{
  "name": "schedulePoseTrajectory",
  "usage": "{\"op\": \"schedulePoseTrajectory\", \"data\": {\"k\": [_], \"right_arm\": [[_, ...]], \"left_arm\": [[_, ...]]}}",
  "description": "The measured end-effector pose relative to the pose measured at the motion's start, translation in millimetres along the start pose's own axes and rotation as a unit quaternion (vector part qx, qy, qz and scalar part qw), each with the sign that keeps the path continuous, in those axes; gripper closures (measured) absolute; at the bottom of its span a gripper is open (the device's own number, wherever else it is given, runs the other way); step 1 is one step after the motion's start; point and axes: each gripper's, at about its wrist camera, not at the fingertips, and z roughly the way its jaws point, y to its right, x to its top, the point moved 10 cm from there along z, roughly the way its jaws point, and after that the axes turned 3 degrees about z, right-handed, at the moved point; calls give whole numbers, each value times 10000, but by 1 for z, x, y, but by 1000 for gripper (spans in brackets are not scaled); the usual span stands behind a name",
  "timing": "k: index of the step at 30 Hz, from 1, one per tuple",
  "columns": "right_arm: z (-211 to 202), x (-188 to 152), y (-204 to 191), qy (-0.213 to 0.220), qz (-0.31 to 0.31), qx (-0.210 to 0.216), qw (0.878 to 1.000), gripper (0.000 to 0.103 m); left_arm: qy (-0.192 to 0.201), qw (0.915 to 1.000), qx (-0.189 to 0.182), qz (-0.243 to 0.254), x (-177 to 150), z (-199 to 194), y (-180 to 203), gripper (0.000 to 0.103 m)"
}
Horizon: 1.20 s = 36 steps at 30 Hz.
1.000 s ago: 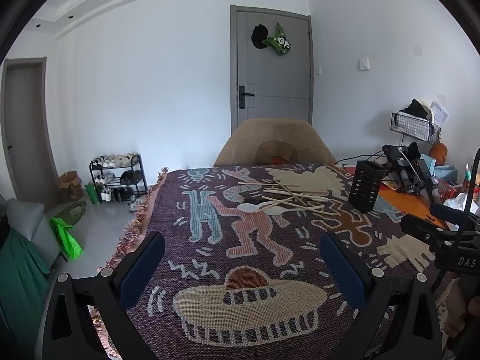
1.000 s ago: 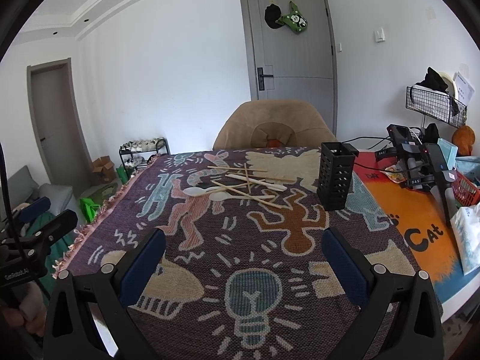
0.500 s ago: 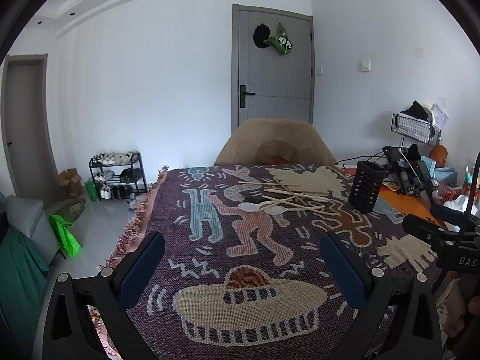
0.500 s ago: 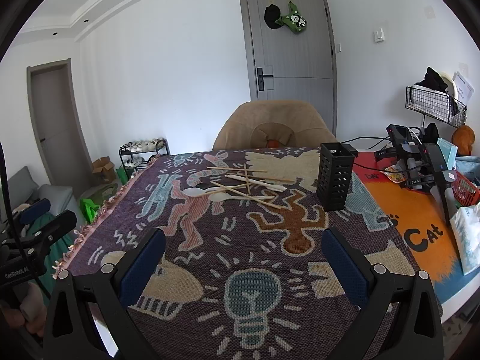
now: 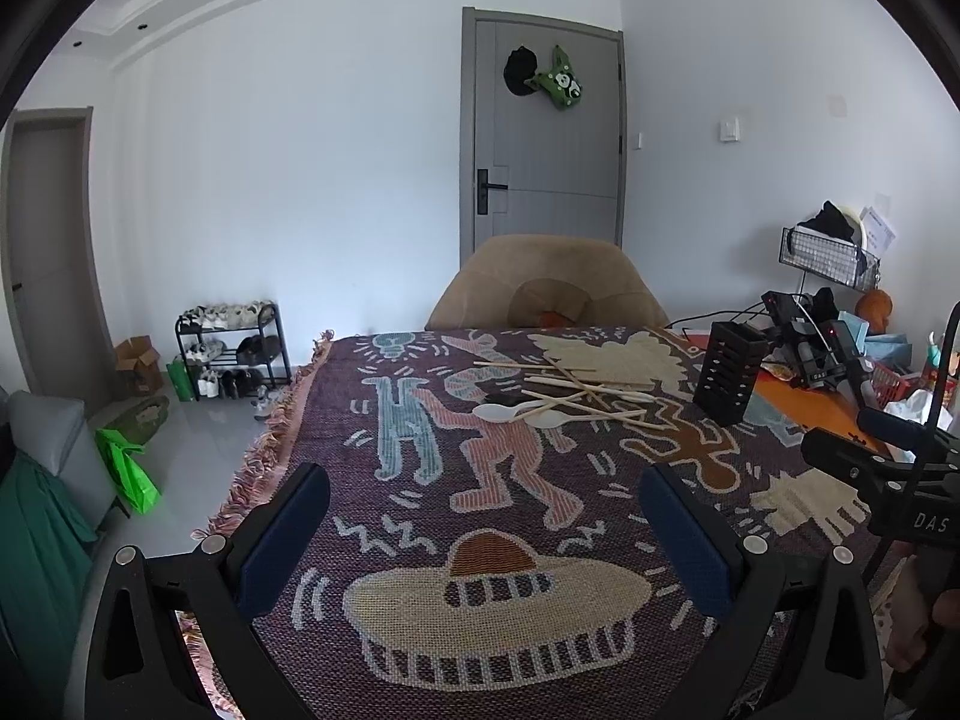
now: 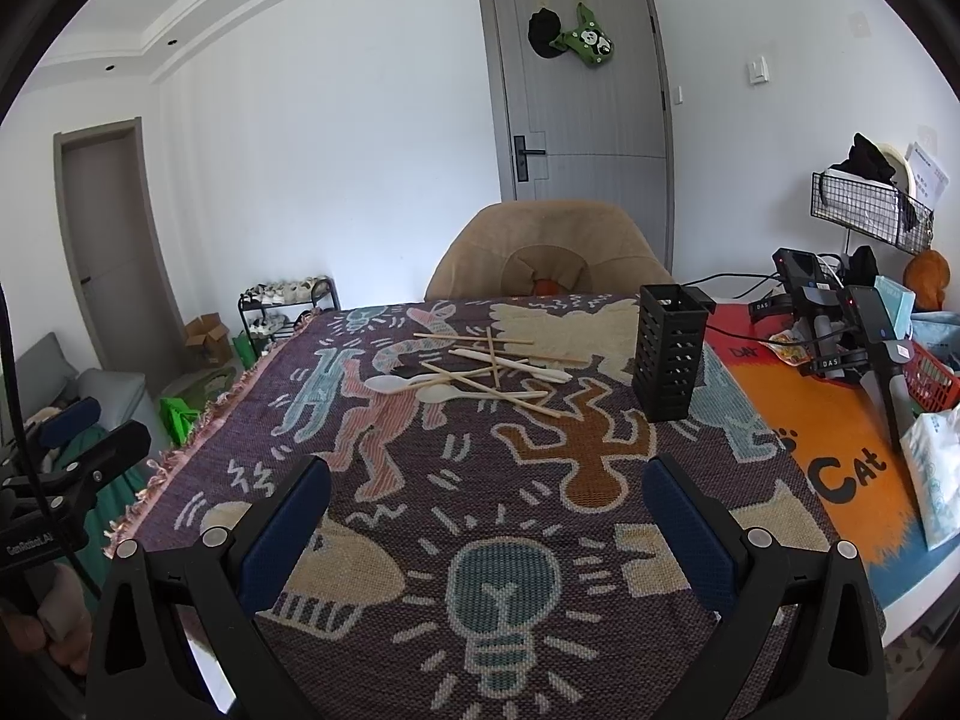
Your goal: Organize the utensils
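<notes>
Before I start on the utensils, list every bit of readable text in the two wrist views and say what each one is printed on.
"DAS" - right gripper's body.
"Cat" - orange mat, beside a paw print.
"DAS" - black device on that mat.
"GenRobot.AI" - left gripper's body, partly cut off.
Paper by the wire basket: print too small to read.

One black slotted holder (image 6: 671, 354), upright, right of the pile. White spoons (image 6: 390, 383): two clear at the pile's near left, perhaps more beneath. Wooden chopsticks (image 6: 480, 387): roughly eight, crossed, exact count unclear. One tan chair (image 6: 543, 252), far side. Two grey doors (image 6: 585, 120).
</notes>
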Motion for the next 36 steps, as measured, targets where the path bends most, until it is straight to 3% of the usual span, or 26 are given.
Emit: {"op": "schedulePoseTrajectory", "data": {"k": [18,28,31,36], "right_arm": [[2,-1,2,6,13,43,10000,0],[32,2,15,-184,145,66,9997,0],[43,5,21,-233,174,33,9996,0],[65,6,32,-415,340,103,9985,9]], "left_arm": [[52,9999,-153,-5,2,-1,5,0],[-50,9988,-432,-217,12,27,-1,0],[-97,9983,-490,-286,15,41,-3,3],[-312,9962,-649,-486,18,69,-7,17]]}}
